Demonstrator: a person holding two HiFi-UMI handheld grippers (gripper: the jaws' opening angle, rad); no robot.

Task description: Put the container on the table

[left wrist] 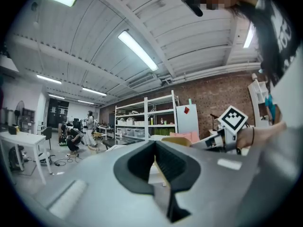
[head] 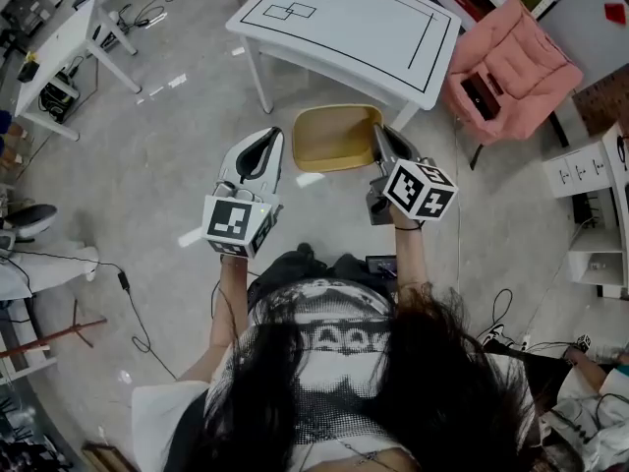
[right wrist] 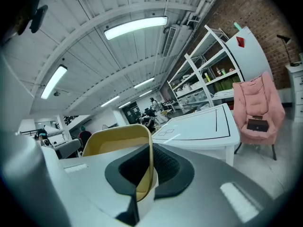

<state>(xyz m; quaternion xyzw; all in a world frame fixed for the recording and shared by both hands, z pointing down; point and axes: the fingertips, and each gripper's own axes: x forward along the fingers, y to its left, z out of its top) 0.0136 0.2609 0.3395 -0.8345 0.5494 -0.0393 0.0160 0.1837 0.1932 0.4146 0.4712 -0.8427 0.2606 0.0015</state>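
Observation:
A shallow yellow container (head: 334,138) hangs above the floor, just short of the near edge of the white table (head: 344,18). My right gripper (head: 381,131) is shut on its right rim. In the right gripper view the thin yellow wall (right wrist: 113,143) runs between the dark pads of the right gripper (right wrist: 150,148), with the table (right wrist: 199,126) beyond. My left gripper (head: 273,134) hovers beside the container's left side, jaws nearly together with nothing between them. In the left gripper view the left gripper (left wrist: 155,148) shows only a narrow slit, and the container (left wrist: 182,140) peeks out to its right.
A pink armchair (head: 506,62) with a dark object on its seat stands right of the table. White drawer units (head: 590,170) line the right side. Another white desk (head: 59,42) sits at far left, and cables trail over the grey floor.

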